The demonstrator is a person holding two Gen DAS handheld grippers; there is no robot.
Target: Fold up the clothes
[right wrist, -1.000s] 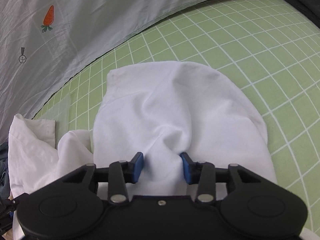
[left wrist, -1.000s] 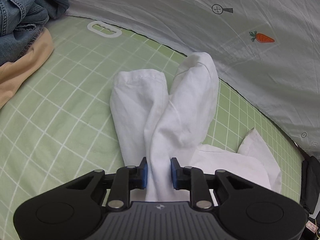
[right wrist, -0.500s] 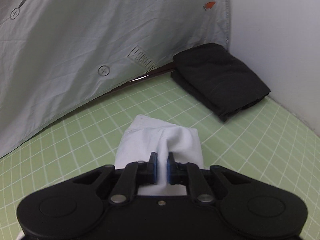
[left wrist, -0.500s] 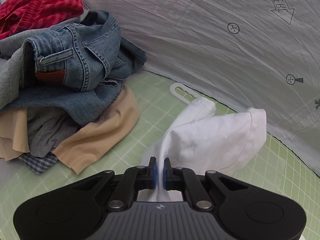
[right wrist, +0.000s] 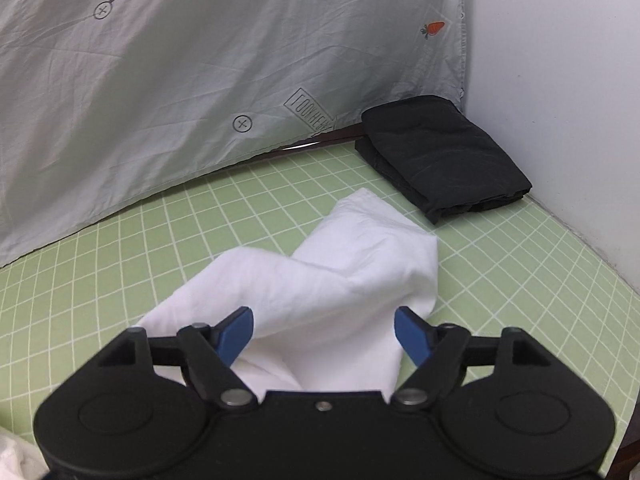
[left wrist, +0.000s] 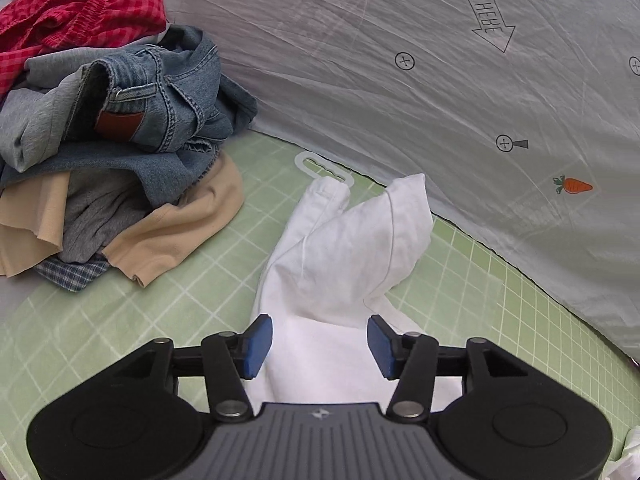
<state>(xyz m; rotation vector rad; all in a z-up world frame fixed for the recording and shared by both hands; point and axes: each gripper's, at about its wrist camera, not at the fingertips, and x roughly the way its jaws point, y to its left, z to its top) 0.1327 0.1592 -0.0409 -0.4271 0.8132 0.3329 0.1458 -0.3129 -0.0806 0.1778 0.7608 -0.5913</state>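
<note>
left wrist view – both grippers' fingers (left wrist: 258,340) opening, released, white garment (left wrist: 344,248) lying between them

Soft matt white cloth garment (left wrist: 340,264) lies on a smooth green gridded mat (left wrist: 168,312).

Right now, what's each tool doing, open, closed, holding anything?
Left tool: opening, white garment between the pads but not gripped.
Right tool: opening, same garment loose between the pads.
</note>
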